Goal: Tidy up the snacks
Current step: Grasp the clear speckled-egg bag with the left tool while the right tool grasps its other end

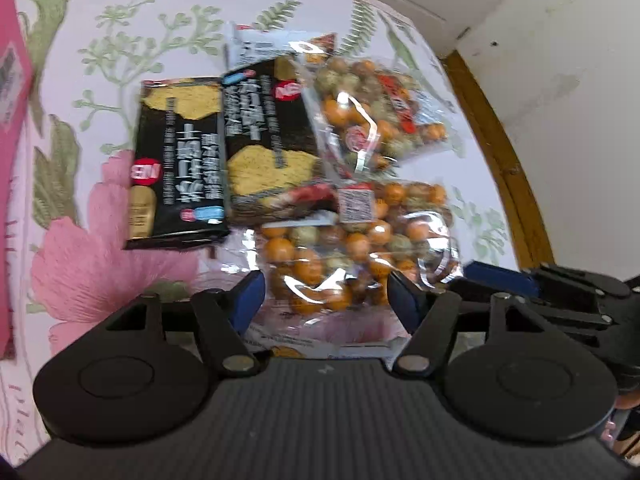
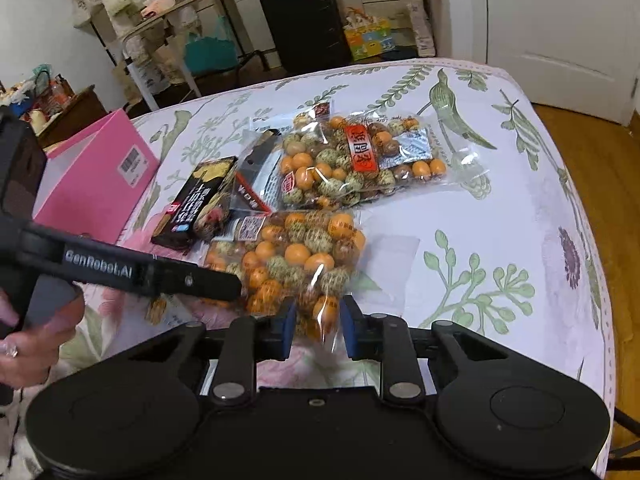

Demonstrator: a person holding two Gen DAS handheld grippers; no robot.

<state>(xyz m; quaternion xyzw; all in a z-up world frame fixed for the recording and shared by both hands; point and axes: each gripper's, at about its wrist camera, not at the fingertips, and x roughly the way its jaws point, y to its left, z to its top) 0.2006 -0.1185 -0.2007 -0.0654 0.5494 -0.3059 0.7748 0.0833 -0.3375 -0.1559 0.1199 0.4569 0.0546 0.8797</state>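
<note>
Two clear bags of orange and speckled candy balls lie on the floral tablecloth, a near bag [image 1: 352,248] [image 2: 292,264] and a far bag [image 1: 372,108] [image 2: 356,160]. Two black biscuit packs [image 1: 180,164] [image 1: 272,140] lie beside them; they also show in the right wrist view [image 2: 200,204]. My left gripper [image 1: 326,300] is open, its blue pads either side of the near bag's near end. My right gripper [image 2: 318,328] has its pads close on the near bag's near edge; the bag's film sits between them.
A pink box [image 2: 92,176] [image 1: 8,140] stands at the table's left. The table's wooden rim [image 1: 500,160] and a white wall are at the right. A black suitcase [image 2: 304,20], racks and a white door [image 2: 560,32] stand beyond the table.
</note>
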